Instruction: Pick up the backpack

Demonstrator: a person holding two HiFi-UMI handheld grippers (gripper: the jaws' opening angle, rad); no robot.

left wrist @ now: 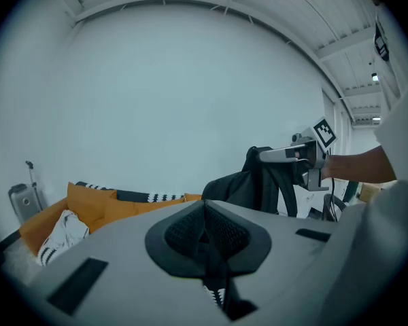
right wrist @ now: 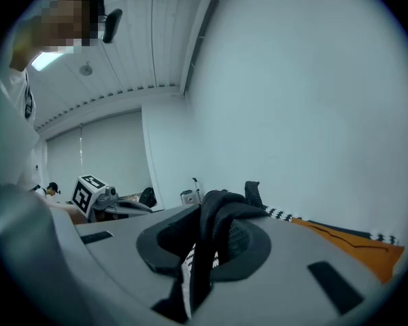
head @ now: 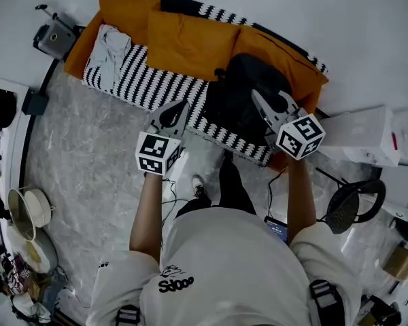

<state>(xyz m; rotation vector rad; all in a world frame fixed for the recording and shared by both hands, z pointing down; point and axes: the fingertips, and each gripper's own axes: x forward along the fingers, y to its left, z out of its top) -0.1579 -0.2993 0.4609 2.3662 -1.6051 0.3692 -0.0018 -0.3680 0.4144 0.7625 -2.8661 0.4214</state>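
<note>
The black backpack [head: 241, 94] hangs over the right end of the sofa, lifted by its strap. My right gripper [head: 264, 106] is shut on that black strap [right wrist: 219, 209], which runs up between its pads and loops over them. In the left gripper view the backpack [left wrist: 248, 187] dangles from the right gripper [left wrist: 289, 156], well clear of the cushions. My left gripper [head: 173, 113] is held up to the left of the bag, apart from it. Its jaws [left wrist: 205, 231] meet with nothing between them.
The sofa [head: 149, 83] has a black-and-white striped seat, orange cushions [head: 190, 39] and a white garment [head: 112, 49] at its left end. A small grey case [head: 53, 38] stands at its far left. White boxes [head: 364, 134] and a black chair [head: 350, 206] are on the right, pots [head: 27, 209] on the left.
</note>
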